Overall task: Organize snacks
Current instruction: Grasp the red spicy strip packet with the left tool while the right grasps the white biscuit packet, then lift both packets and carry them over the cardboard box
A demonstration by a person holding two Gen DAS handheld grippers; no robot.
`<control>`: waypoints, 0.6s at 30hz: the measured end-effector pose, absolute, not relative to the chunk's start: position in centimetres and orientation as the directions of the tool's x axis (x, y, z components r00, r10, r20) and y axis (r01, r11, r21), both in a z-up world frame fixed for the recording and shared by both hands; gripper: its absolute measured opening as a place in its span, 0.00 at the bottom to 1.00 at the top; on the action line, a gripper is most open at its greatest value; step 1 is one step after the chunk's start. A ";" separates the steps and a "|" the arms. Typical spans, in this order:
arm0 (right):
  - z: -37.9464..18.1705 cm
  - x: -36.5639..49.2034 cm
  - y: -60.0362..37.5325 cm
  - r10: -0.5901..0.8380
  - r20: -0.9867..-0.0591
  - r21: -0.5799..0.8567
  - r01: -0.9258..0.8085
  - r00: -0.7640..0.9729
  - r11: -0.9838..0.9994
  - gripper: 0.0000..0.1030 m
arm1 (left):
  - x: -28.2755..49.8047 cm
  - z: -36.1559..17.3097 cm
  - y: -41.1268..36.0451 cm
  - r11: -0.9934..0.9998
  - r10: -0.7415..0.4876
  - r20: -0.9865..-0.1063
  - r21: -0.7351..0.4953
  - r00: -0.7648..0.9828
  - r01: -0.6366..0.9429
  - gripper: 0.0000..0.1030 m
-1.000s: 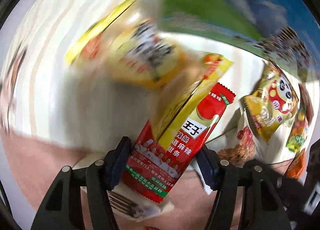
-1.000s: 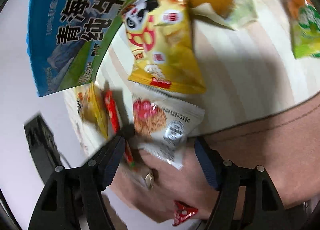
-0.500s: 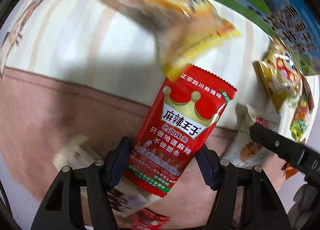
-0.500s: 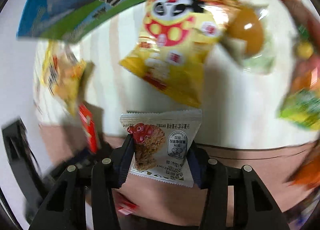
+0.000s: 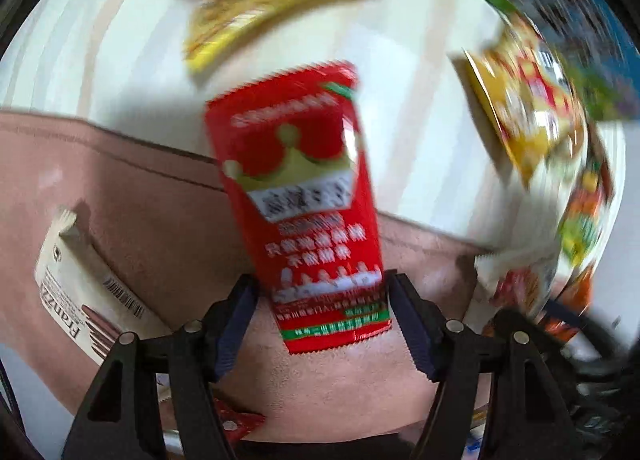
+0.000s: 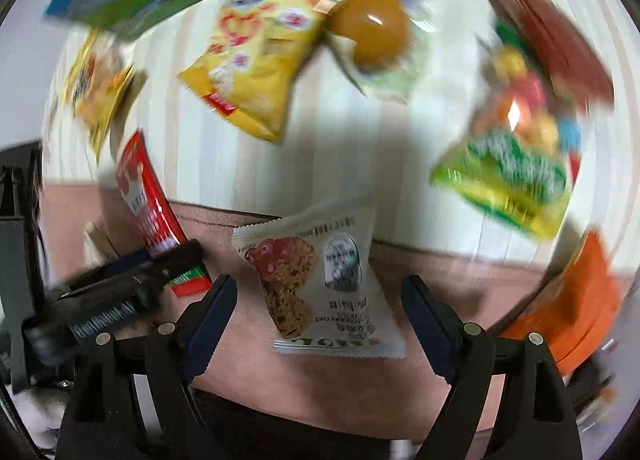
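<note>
Right gripper (image 6: 320, 300) just opened around one oat packet (image 6: 320, 280), one red packet (image 5: 304, 204) between left gripper (image 5: 324, 312)

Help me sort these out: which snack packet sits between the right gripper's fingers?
The white oat-bar packet, lying on the pink mat between the open right gripper. The red packet lies off to the side.

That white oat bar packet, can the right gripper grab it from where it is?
Probably yes. The white oat bar packet lies right between the right gripper's open jaws on the pink mat, with gaps on both sides and nothing on top. The jaws have just been opening, so closing them should pinch it.
</note>
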State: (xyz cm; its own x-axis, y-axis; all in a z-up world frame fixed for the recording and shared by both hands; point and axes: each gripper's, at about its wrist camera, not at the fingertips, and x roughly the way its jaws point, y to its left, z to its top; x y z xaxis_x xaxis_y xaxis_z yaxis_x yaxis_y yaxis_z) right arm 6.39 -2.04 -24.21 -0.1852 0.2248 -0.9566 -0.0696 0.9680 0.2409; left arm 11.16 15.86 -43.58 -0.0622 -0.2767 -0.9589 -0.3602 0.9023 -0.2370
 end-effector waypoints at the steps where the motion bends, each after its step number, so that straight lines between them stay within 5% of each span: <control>1: -24.6 6.1 -2.7 0.246 -0.952 0.255 -0.027 -0.182 0.967 0.84 | 11.1 -43.7 16.7 0.890 -0.287 -0.956 -0.245 -0.056 -0.384 0.65; 6: -25.1 5.3 -2.7 0.285 -0.950 0.278 0.071 -0.124 0.958 0.81 | 12.6 -43.3 18.2 0.874 -0.243 -0.970 -0.224 0.012 -0.432 0.62; 9: -24.8 4.9 -2.2 0.273 -0.957 0.269 0.053 -0.098 0.962 0.63 | 14.2 -41.7 16.7 0.908 -0.189 -0.981 -0.186 0.028 -0.375 0.48; 12: -24.1 2.6 -3.8 0.279 -0.956 0.277 0.027 -0.094 0.960 0.56 | 13.8 -41.0 14.8 0.951 -0.145 -0.989 -0.147 0.027 -0.271 0.46; 18: -24.3 -1.3 -5.6 0.273 -0.953 0.277 -0.021 -0.130 0.961 0.55 | 11.5 -41.0 10.0 0.991 -0.087 -0.996 -0.087 -0.003 -0.098 0.46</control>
